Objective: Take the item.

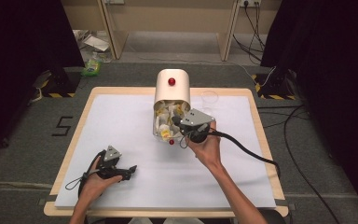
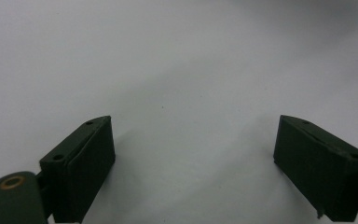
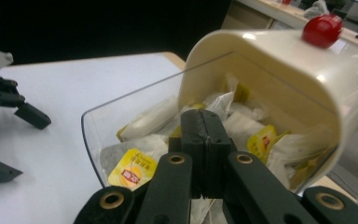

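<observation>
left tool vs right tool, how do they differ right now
The left tool has its jaws spread wide over bare white table; the right tool has its jaws pressed together inside the tea bag box. The left sits near the table's front edge, the right farther in. Both are black and hand-held.

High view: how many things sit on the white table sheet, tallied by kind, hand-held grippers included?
Hand-held gripper: 2, left and right
Tea bag container: 1
Clear glass: 1
Total: 4
</observation>
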